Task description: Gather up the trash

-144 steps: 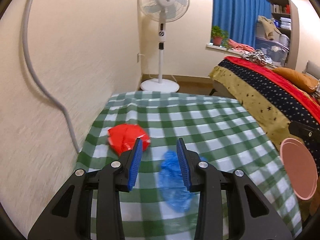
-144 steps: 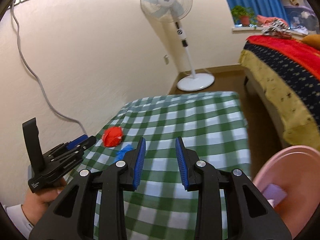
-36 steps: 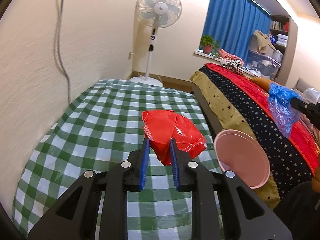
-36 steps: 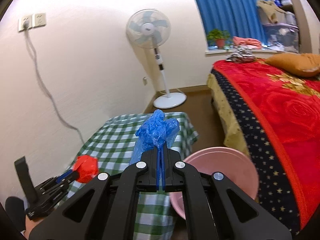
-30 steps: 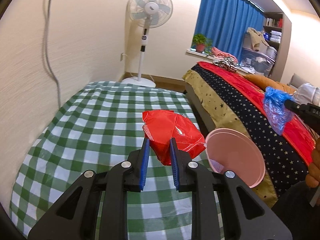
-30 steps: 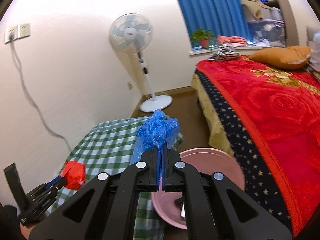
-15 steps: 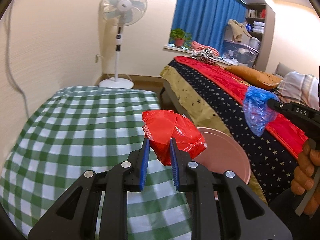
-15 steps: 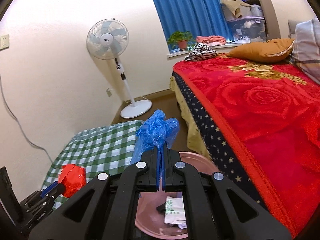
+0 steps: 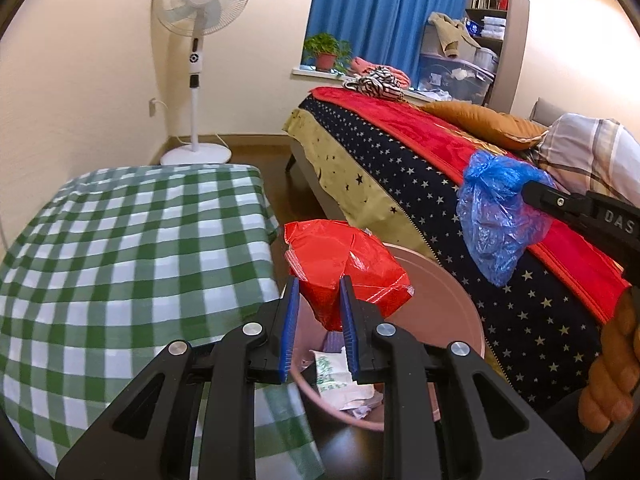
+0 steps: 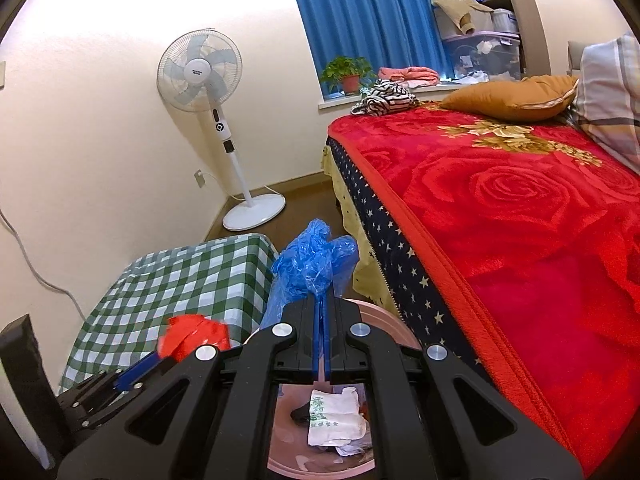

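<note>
My left gripper [image 9: 318, 284] is shut on a crumpled red plastic bag [image 9: 344, 258] and holds it over the near rim of a pink trash bin [image 9: 460, 300]. The bin stands on the floor between the table and the bed and holds white paper wrappers [image 9: 336, 376]. My right gripper [image 10: 321, 300] is shut on a crumpled blue plastic bag [image 10: 310, 268] above the same bin [image 10: 380, 314]. In the left wrist view the blue bag [image 9: 496, 216] hangs to the right of the bin. In the right wrist view the red bag [image 10: 192, 334] sits at lower left.
A table with a green-and-white checked cloth [image 9: 120, 248] lies left of the bin. A bed with a red rose blanket [image 10: 520, 220] and star-patterned side fills the right. A standing fan [image 9: 198, 64] is in the far corner, with blue curtains [image 9: 376, 12] behind.
Both grippers have carried their bags off the table toward the pink bin. The bin is now directly under both grippers, and its contents show.
</note>
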A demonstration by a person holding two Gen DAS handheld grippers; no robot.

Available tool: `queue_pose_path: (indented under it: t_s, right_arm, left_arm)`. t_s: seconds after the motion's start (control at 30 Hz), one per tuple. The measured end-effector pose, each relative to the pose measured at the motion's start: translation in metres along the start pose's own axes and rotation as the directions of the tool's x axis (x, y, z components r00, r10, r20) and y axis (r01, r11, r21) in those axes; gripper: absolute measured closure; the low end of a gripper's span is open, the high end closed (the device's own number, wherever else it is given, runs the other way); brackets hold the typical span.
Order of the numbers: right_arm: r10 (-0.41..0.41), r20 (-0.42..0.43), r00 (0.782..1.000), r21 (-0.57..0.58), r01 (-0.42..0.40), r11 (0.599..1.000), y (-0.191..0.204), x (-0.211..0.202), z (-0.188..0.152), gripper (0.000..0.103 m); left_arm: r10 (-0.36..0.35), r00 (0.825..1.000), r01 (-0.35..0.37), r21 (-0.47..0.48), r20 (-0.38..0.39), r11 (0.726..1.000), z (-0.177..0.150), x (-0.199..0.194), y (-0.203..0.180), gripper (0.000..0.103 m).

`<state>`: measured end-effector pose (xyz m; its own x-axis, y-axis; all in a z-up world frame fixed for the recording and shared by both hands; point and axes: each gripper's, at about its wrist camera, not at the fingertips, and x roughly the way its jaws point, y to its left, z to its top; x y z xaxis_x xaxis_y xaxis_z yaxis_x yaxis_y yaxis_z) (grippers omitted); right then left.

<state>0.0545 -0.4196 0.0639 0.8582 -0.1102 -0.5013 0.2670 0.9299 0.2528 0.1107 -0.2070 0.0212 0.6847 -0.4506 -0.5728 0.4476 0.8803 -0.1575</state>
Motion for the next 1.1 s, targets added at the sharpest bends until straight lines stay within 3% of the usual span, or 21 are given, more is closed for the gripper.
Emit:
queue_pose_path:
  t_s: [0.1, 0.17, 0.2, 0.23, 0.27, 0.3, 0.33, 0.53, 0.7, 0.9, 1.0, 1.1]
  right_arm:
    - [-0.004, -0.002, 1.0, -0.001, 0.004, 1.0, 0.0, 0.0, 0.0, 0.102]
    - [-0.017, -0.003, 1.0, 0.0, 0.017, 1.0, 0.0, 0.0, -0.001, 0.099]
    - [-0.024, -0.008, 1.0, 0.001, 0.024, 1.0, 0.0, 0.001, 0.0, 0.096]
    - [-0.031, -0.013, 0.999, 0.005, 0.031, 1.0, 0.0, 0.001, -0.001, 0.093]
    - [-0.039, -0.01, 0.999, 0.009, 0.039, 0.999, -0.002, 0.0, -0.001, 0.078]
    - [-0.05, 0.001, 0.999, 0.013, 0.05, 0.999, -0.002, -0.002, -0.001, 0.056]
    - [-0.058, 0.019, 0.998, 0.018, 0.058, 0.998, -0.003, -0.006, 0.0, 0.049]
    - [-0.055, 0.033, 0.998, -0.004, 0.056, 0.998, 0.002, -0.013, -0.002, 0.044]
    - [-0.028, 0.059, 0.998, -0.014, 0.029, 0.999, 0.012, -0.029, -0.006, 0.02]
    - [0.023, 0.064, 0.998, -0.055, -0.02, 0.998, 0.035, -0.057, -0.021, 0.005]
    - [0.038, 0.056, 0.998, -0.088, -0.033, 0.996, 0.053, -0.073, -0.037, 0.005]
    - [0.052, 0.033, 0.998, -0.126, -0.048, 0.991, 0.073, -0.087, -0.057, 0.005]
  left_arm:
    - [-0.02, 1.0, 0.02, 0.01, -0.005, 1.0, 0.005, 0.008, -0.004, 0.082]
    - [-0.045, 0.999, 0.045, 0.015, 0.0, 0.999, 0.006, 0.012, -0.005, 0.076]
    - [-0.049, 0.999, 0.049, 0.02, -0.001, 0.999, 0.006, 0.013, -0.005, 0.06]
    - [-0.056, 0.998, 0.056, 0.022, 0.004, 0.998, 0.005, 0.011, -0.004, 0.054]
    - [-0.065, 0.998, 0.065, 0.021, 0.015, 0.998, 0.002, 0.008, -0.002, 0.053]
    - [-0.073, 0.997, 0.072, 0.021, 0.019, 0.997, 0.0, 0.004, 0.0, 0.053]
    - [-0.074, 0.997, 0.074, 0.021, 0.019, 0.997, -0.002, 0.002, 0.002, 0.053]
    - [-0.057, 0.998, 0.057, 0.002, 0.033, 0.998, -0.012, -0.028, 0.02, 0.05]
    - [-0.016, 0.998, 0.015, 0.007, 0.06, 1.0, -0.016, -0.066, 0.036, 0.035]
    - [0.056, 0.994, -0.055, -0.005, 0.095, 0.998, -0.024, -0.118, 0.055, 0.018]
    - [0.099, 0.989, -0.095, -0.034, 0.113, 0.995, -0.032, -0.144, 0.066, 0.016]
    - [0.17, 0.977, -0.162, -0.066, 0.125, 0.985, -0.044, -0.167, 0.077, 0.008]
